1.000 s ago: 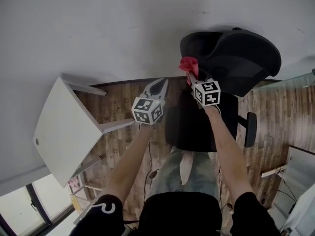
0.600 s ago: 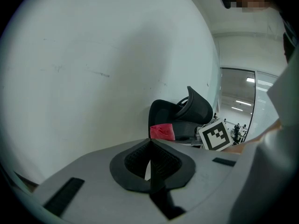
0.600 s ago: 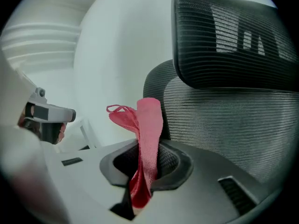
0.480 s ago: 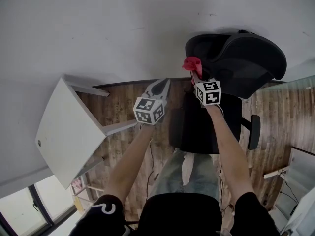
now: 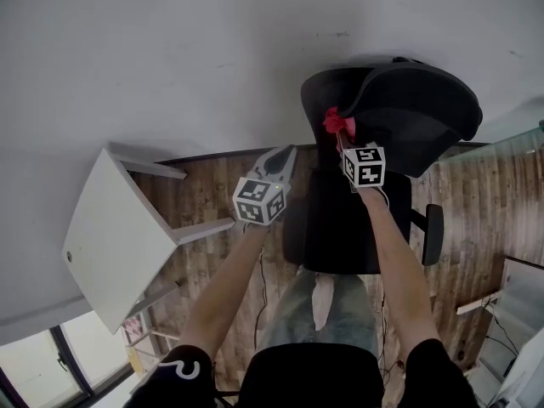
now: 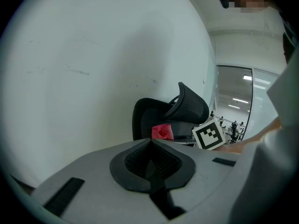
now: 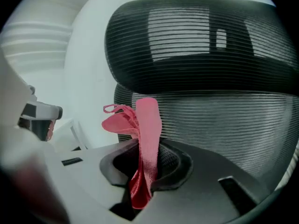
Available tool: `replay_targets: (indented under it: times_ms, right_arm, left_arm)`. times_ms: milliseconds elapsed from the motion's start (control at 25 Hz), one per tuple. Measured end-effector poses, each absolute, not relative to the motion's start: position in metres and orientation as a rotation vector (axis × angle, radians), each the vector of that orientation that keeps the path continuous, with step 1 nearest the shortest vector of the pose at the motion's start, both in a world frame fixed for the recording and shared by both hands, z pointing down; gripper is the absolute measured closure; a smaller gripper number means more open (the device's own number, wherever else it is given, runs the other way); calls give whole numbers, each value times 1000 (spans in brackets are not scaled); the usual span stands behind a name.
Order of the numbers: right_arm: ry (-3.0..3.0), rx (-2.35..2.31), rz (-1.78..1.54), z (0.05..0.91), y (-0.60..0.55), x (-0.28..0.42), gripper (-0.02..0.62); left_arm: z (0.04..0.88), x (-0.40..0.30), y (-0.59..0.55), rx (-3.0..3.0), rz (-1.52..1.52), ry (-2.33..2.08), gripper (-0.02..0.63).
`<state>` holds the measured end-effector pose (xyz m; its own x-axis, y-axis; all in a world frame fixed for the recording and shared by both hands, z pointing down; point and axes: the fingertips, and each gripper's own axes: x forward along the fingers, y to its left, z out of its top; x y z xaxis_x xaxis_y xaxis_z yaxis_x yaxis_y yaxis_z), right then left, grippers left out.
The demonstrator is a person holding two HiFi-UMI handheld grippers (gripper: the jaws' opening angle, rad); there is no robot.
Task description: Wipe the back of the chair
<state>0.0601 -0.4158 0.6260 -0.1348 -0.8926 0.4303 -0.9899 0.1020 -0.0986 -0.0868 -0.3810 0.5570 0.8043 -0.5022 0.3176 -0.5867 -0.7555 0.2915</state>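
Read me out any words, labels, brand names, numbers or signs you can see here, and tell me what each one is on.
No readable words or numbers anywhere.
The left gripper carries a marker cube: black-and-white squares only, no letters.
The right gripper carries another marker cube: squares only.
The black sleeve has a white curled mark, too small to read.

An office: a black mesh office chair (image 5: 416,100) beside a white table (image 5: 110,236). A glass partition (image 6: 233,108) shows strip lights (image 6: 248,78) beyond.
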Motion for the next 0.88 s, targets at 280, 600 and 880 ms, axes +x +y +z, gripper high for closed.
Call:
replay_targets:
  times_ms: [280,600,880]
  right_arm:
    - [-2084,1910,551,621,-400,110,525]
    - [-2051,1973,570,614,-375,180,526]
    - [-2012,2026,582,614,-346,249,525]
  left_arm:
    - [548,-45,-365,2643,325,-785,583]
    - [539,12,-343,2662,336,-761,583]
    - [535,70,-324,2685,345,-731,583]
